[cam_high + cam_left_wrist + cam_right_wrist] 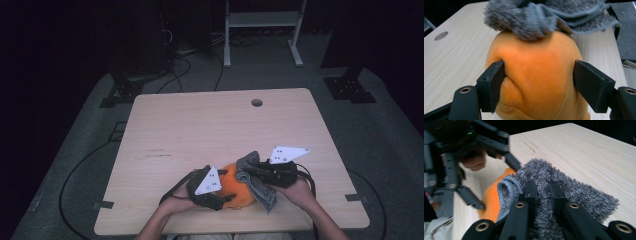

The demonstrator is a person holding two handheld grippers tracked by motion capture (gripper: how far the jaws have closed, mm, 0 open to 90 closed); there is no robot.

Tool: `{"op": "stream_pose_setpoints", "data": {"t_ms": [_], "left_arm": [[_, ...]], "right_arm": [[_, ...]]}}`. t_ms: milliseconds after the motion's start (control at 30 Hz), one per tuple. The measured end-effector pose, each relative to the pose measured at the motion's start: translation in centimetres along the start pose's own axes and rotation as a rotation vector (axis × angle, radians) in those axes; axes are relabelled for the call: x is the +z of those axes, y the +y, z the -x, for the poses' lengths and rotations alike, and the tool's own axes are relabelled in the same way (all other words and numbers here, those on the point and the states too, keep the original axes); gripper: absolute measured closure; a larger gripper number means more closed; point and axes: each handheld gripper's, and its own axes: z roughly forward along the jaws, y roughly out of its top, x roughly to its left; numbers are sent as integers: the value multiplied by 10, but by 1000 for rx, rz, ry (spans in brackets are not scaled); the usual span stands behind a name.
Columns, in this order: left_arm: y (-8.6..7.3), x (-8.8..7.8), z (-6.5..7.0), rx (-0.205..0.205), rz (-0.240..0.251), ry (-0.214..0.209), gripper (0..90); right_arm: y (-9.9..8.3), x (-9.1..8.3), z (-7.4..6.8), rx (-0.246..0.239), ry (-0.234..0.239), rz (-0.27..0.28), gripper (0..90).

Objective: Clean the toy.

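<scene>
Wiping or covering an orange plush ball (536, 75) with a grey fluffy cloth (564, 192), judging by the layout: steadying with one hand, working the cloth with the other. Left tongs (539, 80) bracketing the ball, one pad denting its flank and the other pressed against the opposite side, so gripping the ball rather than merely framing it. Right tongs (544, 192) pinching a fold of the cloth, jaws nearly together with pile bunched between them.

Ball sitting directly between the left tongs' jaws, resting on the worktop (200, 125) at the near edge. Cloth draping over the top of the ball, just beyond the left tongs' tips and trailing off to the right tongs' side. In the high view, left tongs (212, 187) and right tongs (260, 172) meeting over the ball, close together.

Next move probably calling for dragging the cloth further across the ball's crown while keeping the left grip firm, lest the soft ball roll or squash out sideways.
</scene>
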Motion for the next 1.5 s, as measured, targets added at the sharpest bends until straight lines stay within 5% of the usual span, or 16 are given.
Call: {"op": "stream_pose_setpoints", "data": {"t_ms": [233, 500, 700, 967, 1167, 1300, 1500], "left_arm": [[-3, 0, -6, -36, -5, 6, 269], [-4, 4, -13, -107, 15, 30, 266], [3, 9, -14, -115, 14, 47, 260], [12, 14, -14, -95, 12, 54, 243], [7, 2, -27, -205, 12, 78, 124], [-1, 8, -31, -308, 9, 7, 181], [7, 10, -19, -171, 21, 4, 286]], "right_arm": [[-20, -7, 22, 97, -54, 1, 794], [-51, -30, 22, 146, -84, -20, 794], [-47, -38, 4, 80, -64, -15, 794], [-17, -16, -14, -20, -43, -3, 794], [-21, -14, -6, 2, -56, 4, 794], [-26, -19, -3, 7, -75, -8, 794], [-24, -23, -7, -2, -75, -26, 794]]}}
